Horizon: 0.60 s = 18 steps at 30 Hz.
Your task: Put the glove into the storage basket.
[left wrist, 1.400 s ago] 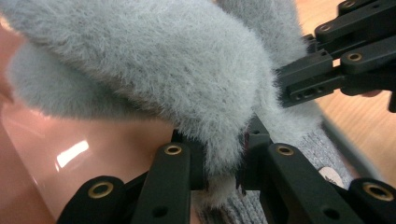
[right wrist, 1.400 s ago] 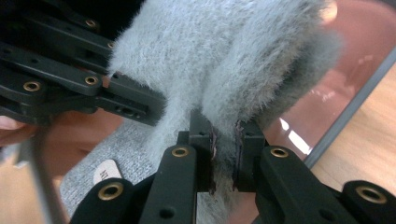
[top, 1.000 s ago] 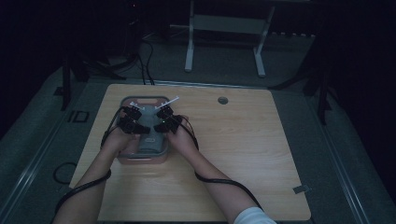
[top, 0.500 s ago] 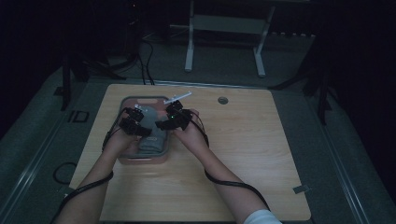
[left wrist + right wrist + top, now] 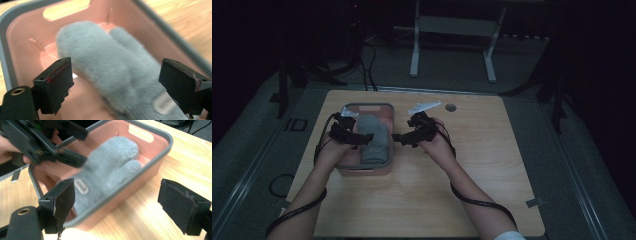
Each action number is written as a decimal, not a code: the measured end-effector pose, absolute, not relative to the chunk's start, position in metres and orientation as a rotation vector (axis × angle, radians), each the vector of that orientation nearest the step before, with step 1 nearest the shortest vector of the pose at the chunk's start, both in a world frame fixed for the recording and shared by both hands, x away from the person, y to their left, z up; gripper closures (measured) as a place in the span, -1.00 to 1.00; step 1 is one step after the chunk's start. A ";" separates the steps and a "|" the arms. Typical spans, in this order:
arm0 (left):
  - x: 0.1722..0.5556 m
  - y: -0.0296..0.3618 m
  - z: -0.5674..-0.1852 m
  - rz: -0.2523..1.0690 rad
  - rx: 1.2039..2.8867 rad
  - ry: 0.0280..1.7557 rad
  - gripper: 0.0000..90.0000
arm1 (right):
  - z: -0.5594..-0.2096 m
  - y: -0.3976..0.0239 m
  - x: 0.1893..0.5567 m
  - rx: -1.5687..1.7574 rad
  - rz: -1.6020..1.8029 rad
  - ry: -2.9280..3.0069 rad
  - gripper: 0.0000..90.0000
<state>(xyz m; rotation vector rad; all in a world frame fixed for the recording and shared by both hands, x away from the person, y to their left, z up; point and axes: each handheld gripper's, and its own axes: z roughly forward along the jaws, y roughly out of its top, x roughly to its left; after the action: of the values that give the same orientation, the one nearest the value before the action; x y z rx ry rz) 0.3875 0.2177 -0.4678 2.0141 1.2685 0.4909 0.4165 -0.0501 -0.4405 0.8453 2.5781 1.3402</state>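
Spreading wide with nothing between them, the left gripper's (image 5: 117,82) fingers (image 5: 53,85) hang just above a grey fuzzy mitten (image 5: 112,70). It lies inside a pink bin (image 5: 384,111) on the wooden desk (image 5: 492,165). Beside the bin's right wall, the right gripper (image 5: 122,207) is likewise parted and empty.

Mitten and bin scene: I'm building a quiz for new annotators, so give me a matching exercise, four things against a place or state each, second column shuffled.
Things:
1. grey mitten
2. pink bin
3. left hand-held gripper
4. right hand-held gripper

Places or states:
A. open, over the bare table beside the bin
B. lying inside the bin
C. open, above the mitten
D. standing on the wooden table

Pairs: 1-B, 2-D, 3-C, 4-A
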 end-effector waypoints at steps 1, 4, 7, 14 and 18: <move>0.383 0.216 -0.466 0.501 2.003 1.250 -0.73 | -0.441 -0.054 0.415 0.837 1.340 2.574 -0.69; 0.370 0.210 -0.460 0.523 1.973 1.197 -0.74 | -0.442 -0.066 0.411 0.833 1.338 2.562 -0.69; 0.357 0.200 -0.456 0.528 1.958 1.126 -0.74 | -0.442 -0.077 0.407 0.822 1.343 2.555 -0.68; 0.335 0.173 -0.445 0.508 1.925 1.005 -0.74 | -0.445 -0.099 0.392 0.765 1.329 2.549 -0.68; 0.326 0.157 -0.446 0.500 1.906 0.941 -0.74 | -0.447 -0.112 0.385 0.751 1.328 2.545 -0.68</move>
<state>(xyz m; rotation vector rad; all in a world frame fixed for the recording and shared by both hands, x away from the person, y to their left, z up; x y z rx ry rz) 0.3263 0.1574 -0.4461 1.9060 0.9413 0.4996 0.3854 -0.1124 -0.4473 0.7507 2.5448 1.3278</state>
